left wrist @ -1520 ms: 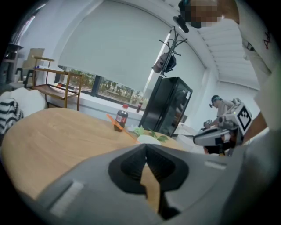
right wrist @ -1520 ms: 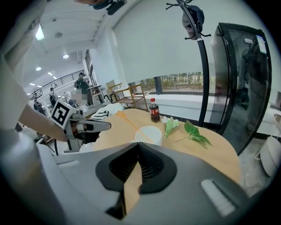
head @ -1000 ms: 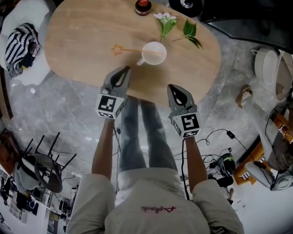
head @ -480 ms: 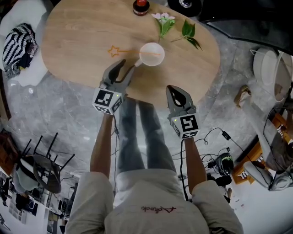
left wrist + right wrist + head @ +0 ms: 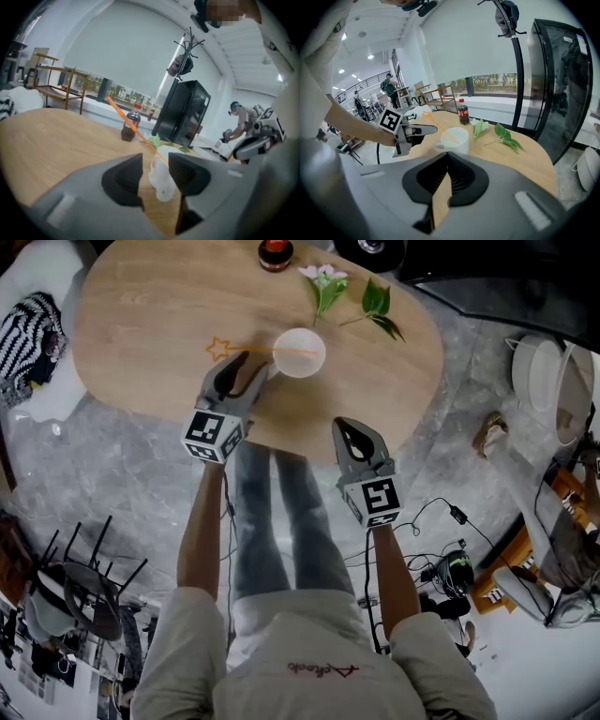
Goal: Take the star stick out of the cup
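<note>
L gripper: jaws opening, handle of white round cup between them, pads not pressing it | R gripper: jaws together, empty, at near table edge, apart from cup | thin orange star stick: leans in cup, star end out over light wooden oval table, on left side.

The bench is bare at the left of the frame. In the upper middle stands the cup, its star stick slanting left. Above them lie a bottle, a flower and a leaf sprig.
</note>
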A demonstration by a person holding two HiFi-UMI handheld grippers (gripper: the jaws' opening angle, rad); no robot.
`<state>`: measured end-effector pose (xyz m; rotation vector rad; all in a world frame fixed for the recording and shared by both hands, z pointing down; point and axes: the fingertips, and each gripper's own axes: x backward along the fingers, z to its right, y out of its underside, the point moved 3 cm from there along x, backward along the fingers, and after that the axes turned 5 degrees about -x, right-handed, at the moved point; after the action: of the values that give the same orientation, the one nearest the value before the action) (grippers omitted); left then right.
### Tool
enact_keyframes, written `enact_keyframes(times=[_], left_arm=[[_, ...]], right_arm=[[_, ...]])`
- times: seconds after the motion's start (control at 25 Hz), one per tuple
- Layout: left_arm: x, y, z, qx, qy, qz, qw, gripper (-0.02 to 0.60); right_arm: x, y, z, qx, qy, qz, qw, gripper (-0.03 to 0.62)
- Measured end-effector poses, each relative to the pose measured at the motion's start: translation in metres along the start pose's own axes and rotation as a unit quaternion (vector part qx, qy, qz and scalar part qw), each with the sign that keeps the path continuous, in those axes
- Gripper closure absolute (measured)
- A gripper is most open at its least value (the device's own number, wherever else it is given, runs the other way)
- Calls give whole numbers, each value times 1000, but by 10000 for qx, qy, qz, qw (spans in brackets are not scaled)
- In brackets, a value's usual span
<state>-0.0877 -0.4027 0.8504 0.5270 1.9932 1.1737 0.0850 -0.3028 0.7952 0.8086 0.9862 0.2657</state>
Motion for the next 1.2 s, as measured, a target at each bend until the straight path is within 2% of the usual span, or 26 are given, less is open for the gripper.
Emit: enact_keyframes(times=[0.32, 0.68, 0.96, 1.2], left_arm=[[-15, -12, -4, -156, 75, 24, 9998, 427], [-24, -14, -6, -232, 43, 17, 9997, 493], [-23, -21, 4, -310, 173, 122, 9993, 550], [-16, -27, 12, -344, 186, 218, 9990, 567]], right_arm=[[0, 0, 7, -38, 32, -7, 10000, 588], [0, 2, 12, -46, 44, -14, 10000, 588], [0, 1, 13, -50, 54, -10, 10000, 588], [1, 1, 10, -67, 43, -3, 10000, 588]])
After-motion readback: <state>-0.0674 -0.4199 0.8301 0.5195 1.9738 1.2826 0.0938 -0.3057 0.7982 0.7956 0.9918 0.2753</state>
